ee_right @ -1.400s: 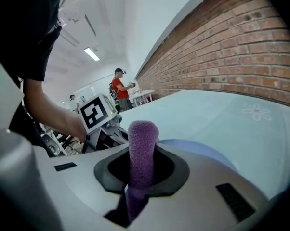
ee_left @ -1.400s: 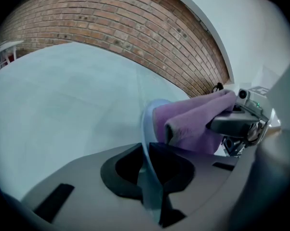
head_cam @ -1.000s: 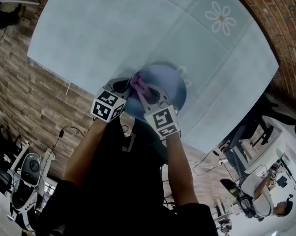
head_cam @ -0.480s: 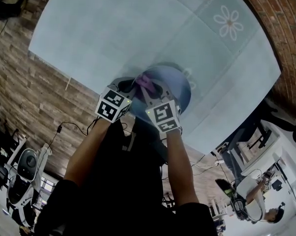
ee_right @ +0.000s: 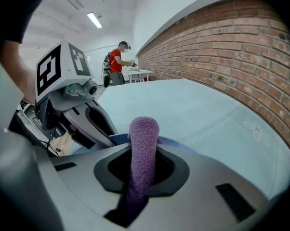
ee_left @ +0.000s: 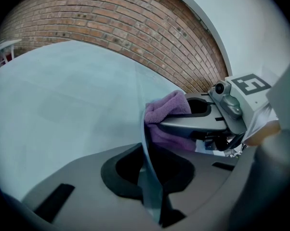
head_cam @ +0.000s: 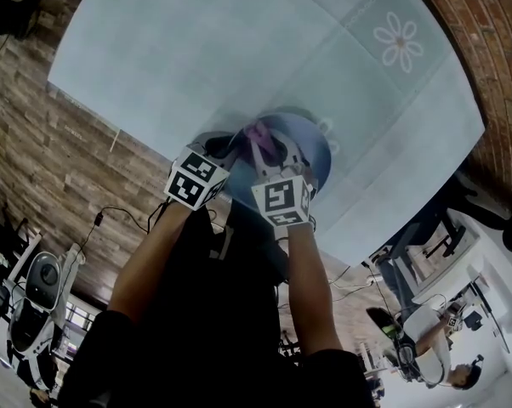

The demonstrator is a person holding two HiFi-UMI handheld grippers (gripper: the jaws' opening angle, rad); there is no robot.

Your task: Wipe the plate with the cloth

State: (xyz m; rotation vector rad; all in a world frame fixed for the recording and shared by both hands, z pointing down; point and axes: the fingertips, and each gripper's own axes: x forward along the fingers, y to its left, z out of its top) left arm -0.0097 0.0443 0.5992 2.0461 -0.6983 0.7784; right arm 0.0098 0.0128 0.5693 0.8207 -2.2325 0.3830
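Two hand-held tools meet at a blue plate (head_cam: 314, 147) near the 6 o'clock edge of a pale blue worktop (head_cam: 239, 49). The left tool (head_cam: 224, 149) is clamped on the plate's rim at about 9 o'clock, the thin edge pinched between its jaws. Just beside it, the right tool (head_cam: 269, 150) pinches a purple cloth (ee_right: 143, 143), whose folded end sticks out past the jaws and lies against the plate toward 11 o'clock. A printed daisy (head_cam: 399, 41) sits well apart at the plate's 1 o'clock.
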